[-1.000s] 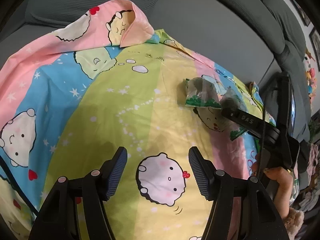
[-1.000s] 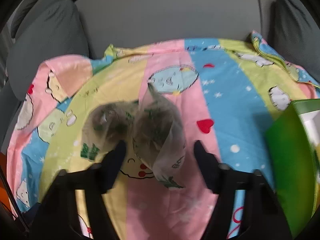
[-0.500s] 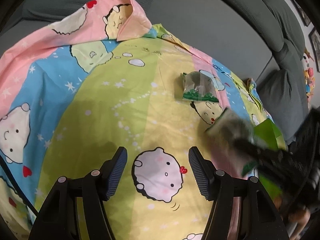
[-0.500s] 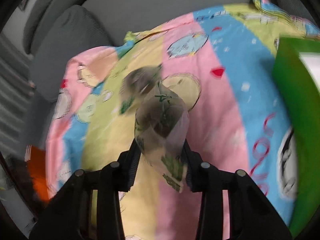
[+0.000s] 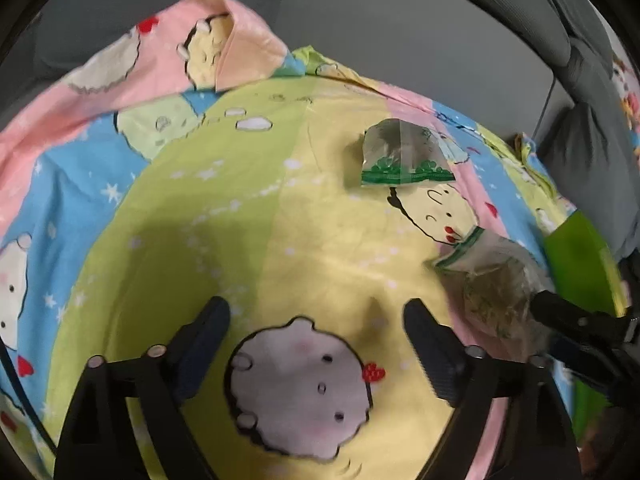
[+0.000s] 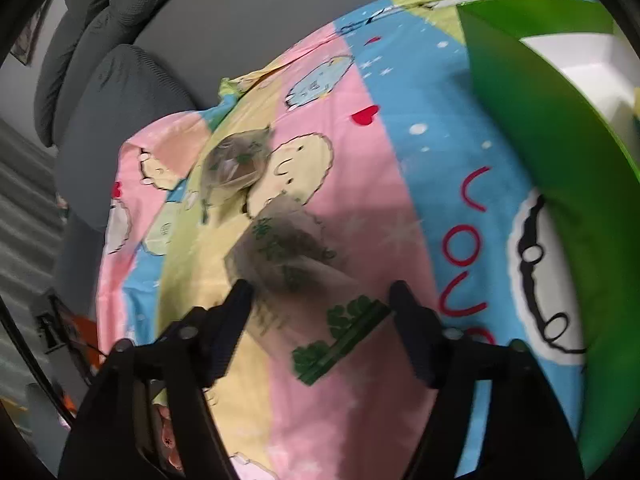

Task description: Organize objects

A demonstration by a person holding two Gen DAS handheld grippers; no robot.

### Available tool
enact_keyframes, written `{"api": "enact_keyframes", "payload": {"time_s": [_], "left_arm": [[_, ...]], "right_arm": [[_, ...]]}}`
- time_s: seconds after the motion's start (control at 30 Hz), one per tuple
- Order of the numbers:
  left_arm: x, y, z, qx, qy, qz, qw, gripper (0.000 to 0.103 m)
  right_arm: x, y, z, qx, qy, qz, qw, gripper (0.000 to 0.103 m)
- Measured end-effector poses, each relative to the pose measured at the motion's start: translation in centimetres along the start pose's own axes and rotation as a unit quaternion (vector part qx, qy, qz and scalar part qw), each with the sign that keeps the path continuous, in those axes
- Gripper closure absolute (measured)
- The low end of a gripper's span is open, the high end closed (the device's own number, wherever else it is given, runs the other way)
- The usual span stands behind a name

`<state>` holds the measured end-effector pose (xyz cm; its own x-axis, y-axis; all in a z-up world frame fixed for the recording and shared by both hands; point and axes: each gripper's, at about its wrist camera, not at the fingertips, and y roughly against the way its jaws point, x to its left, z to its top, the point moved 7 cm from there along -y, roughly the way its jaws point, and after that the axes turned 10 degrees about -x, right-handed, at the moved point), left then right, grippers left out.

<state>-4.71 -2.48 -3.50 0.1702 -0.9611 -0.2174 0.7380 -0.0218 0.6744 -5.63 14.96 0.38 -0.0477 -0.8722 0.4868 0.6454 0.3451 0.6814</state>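
Observation:
Two clear zip bags of dried greenish stuff lie on a cartoon-print sheet (image 5: 304,220). One bag (image 5: 402,158) lies flat at the far right; it also shows in the right wrist view (image 6: 236,160). The second bag (image 6: 296,272) sits between the wide-apart fingers of my right gripper (image 6: 320,300), which is open; the bag looks blurred and loose. It also shows in the left wrist view (image 5: 492,280) beside the right gripper's finger (image 5: 576,320). My left gripper (image 5: 316,320) is open and empty above a cartoon face.
A green box (image 6: 552,128) with a white inside stands at the right on the sheet, also seen in the left wrist view (image 5: 580,256). Grey sofa cushions (image 6: 120,92) rise behind the sheet.
My right gripper closed on the second bag, carried it right toward the green box, then opened its fingers. The left gripper stayed open and nearly still.

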Motion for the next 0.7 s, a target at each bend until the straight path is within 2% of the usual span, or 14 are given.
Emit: {"api": "enact_keyframes", "payload": {"time_s": [0.07,0.13,0.17,0.27,0.7], "left_arm": [[-0.9,-0.7,-0.4,-0.014,-0.049,0.032,0.9982,0.001],[-1.7,-1.1,-0.8,-0.018,-0.095,0.068,0.993,0.001],[-1.7,-0.9,-0.7,-0.022,-0.097,0.072,0.9925,0.001],[-0.9,-1.0,-0.7,-0.015,-0.065,0.048,0.9966,0.001],[-1.3,-0.9,-0.9,-0.018,-0.076,0.054,0.9954,0.001]], "right_arm": [[-0.4,-0.3,0.3,0.003,-0.007,0.006,1.0,0.027],[-0.8,-0.5,0.6,0.001,-0.016,0.009,1.0,0.025],[-0.9,-0.4,0.7,-0.001,-0.017,0.009,1.0,0.025],[-1.0,-0.5,0.7,-0.01,-0.018,0.011,1.0,0.022],[-0.4,-0.1,-0.3,-0.005,0.031,-0.003,1.0,0.016]]}}
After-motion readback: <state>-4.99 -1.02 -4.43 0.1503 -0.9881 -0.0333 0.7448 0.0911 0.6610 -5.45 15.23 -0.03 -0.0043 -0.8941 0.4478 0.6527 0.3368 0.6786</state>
